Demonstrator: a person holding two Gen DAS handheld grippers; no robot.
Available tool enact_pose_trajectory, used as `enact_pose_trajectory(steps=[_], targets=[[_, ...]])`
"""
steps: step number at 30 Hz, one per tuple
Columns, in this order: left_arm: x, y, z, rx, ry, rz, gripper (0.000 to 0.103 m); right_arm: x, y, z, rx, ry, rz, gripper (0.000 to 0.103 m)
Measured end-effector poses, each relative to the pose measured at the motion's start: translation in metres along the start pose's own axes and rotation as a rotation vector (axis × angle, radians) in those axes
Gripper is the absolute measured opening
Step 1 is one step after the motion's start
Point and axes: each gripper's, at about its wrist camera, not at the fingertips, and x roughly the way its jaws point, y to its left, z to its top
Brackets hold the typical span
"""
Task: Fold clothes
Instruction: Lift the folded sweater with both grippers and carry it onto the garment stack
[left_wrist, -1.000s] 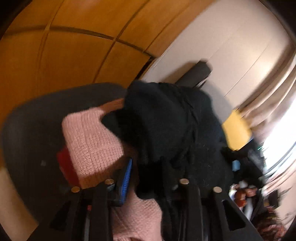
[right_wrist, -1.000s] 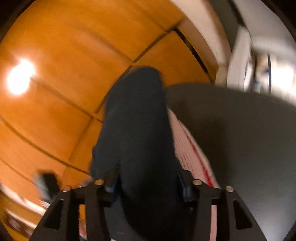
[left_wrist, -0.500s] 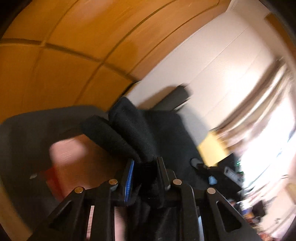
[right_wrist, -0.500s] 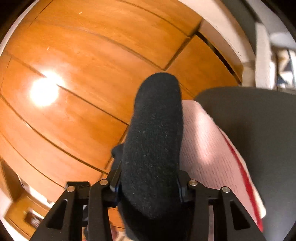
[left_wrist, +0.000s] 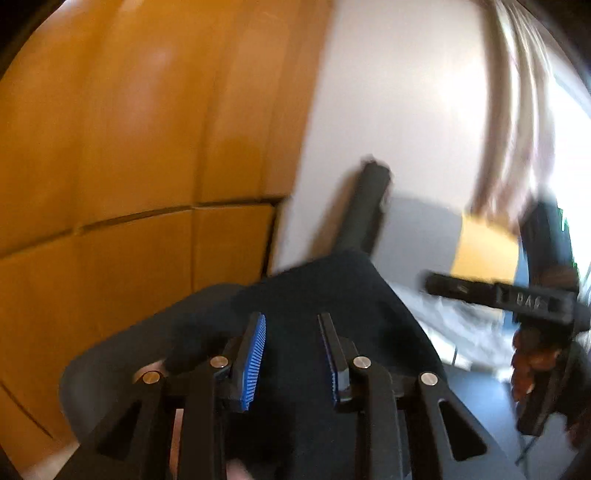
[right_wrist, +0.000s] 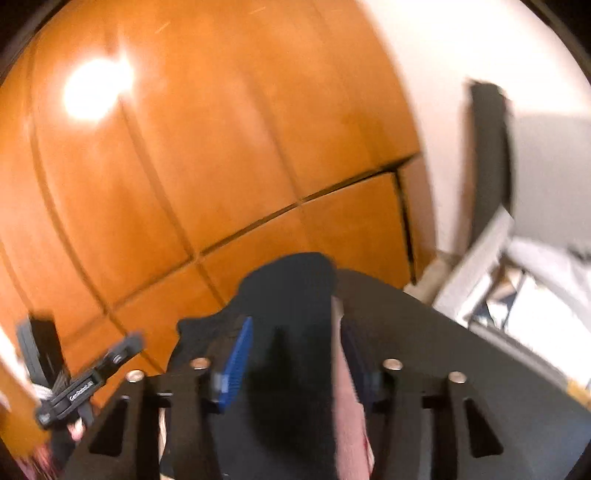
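Black garment (left_wrist: 314, 306), dark and fuzzy, fills the lower centre of both views, its folds lost to blur. "GenRobot.AI" reads on the left gripper (right_wrist: 85, 387) at lower left of the right view (letters in the left view stay illegible). Left gripper (left_wrist: 291, 354) has just been opening, pads apart around cloth. Right gripper (right_wrist: 295, 362) has been closing on the garment (right_wrist: 291, 332); a pink cloth (right_wrist: 347, 424) shows beside it.

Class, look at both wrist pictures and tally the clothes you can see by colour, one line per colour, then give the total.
Black garment: 1, the same one as in the right wrist view
Pink garment: 1, a strip showing beside the black one
Total: 2
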Motion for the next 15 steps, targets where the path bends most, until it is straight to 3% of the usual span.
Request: enact_pose_trajectory(steps=[2, 4, 7, 10, 13, 15], targets=[[0.028, -0.014, 0.002, 0.059, 0.078, 0.019, 0.027, 0.025, 0.015, 0.009, -0.037, 0.063, -0.001, 0.040], [0.063, -0.009, -0.009, 0.090, 0.179, 0.093, 0.027, 0.049, 0.022, 0.009, -0.065, 0.128, -0.026, 0.040], [0.083, 0.009, -0.023, 0.081, 0.231, 0.148, 0.027, 0.084, 0.031, 0.009, -0.109, 0.247, -0.067, 0.041], [0.091, 0.029, -0.036, 0.061, 0.245, 0.133, 0.028, 0.118, 0.031, 0.004, -0.150, 0.321, -0.120, 0.040], [0.100, 0.049, -0.036, -0.057, 0.264, 0.085, 0.027, 0.137, 0.038, -0.002, -0.198, 0.299, -0.181, 0.040], [0.104, 0.052, -0.035, -0.071, 0.275, 0.078, 0.027, 0.137, 0.041, -0.008, -0.205, 0.261, -0.202, 0.040]])
